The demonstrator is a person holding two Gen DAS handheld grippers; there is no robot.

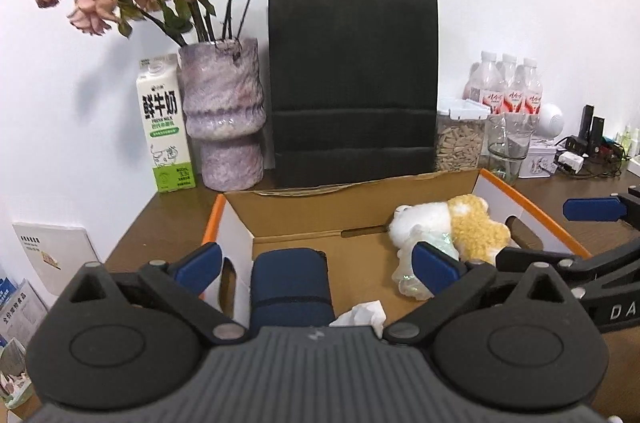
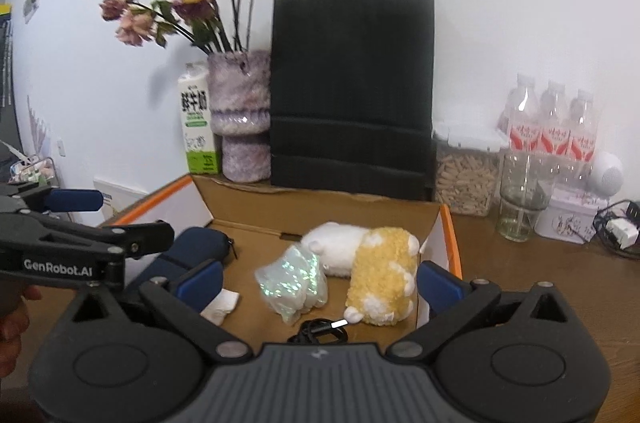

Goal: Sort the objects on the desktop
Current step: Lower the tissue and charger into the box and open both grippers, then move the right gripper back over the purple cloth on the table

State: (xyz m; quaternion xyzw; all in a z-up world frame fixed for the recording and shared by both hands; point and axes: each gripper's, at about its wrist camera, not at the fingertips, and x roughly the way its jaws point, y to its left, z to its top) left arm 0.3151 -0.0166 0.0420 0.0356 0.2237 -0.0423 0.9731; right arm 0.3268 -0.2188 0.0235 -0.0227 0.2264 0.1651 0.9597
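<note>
An open cardboard box (image 1: pixel 304 219) (image 2: pixel 280 211) with orange-edged flaps sits on the brown desk. Inside lie a navy pouch (image 1: pixel 290 287) (image 2: pixel 192 247), a white-and-yellow plush toy (image 1: pixel 448 223) (image 2: pixel 376 271), a shiny iridescent bag (image 2: pixel 292 279) (image 1: pixel 412 275), a crumpled tissue (image 1: pixel 362 313) (image 2: pixel 220 307) and a black cable (image 2: pixel 320 331). My left gripper (image 1: pixel 316 263) is open and empty above the box's near left side. My right gripper (image 2: pixel 320 279) is open and empty above the box's right part; it shows in the left wrist view (image 1: pixel 592 211).
Behind the box stand a black paper bag (image 1: pixel 352 83) (image 2: pixel 352 91), a purple vase (image 1: pixel 224 119) of dried roses, a milk carton (image 1: pixel 164 127), a seed jar (image 1: pixel 460 139), a glass (image 1: pixel 508 147), water bottles (image 1: pixel 508 83) and chargers (image 1: pixel 580 151).
</note>
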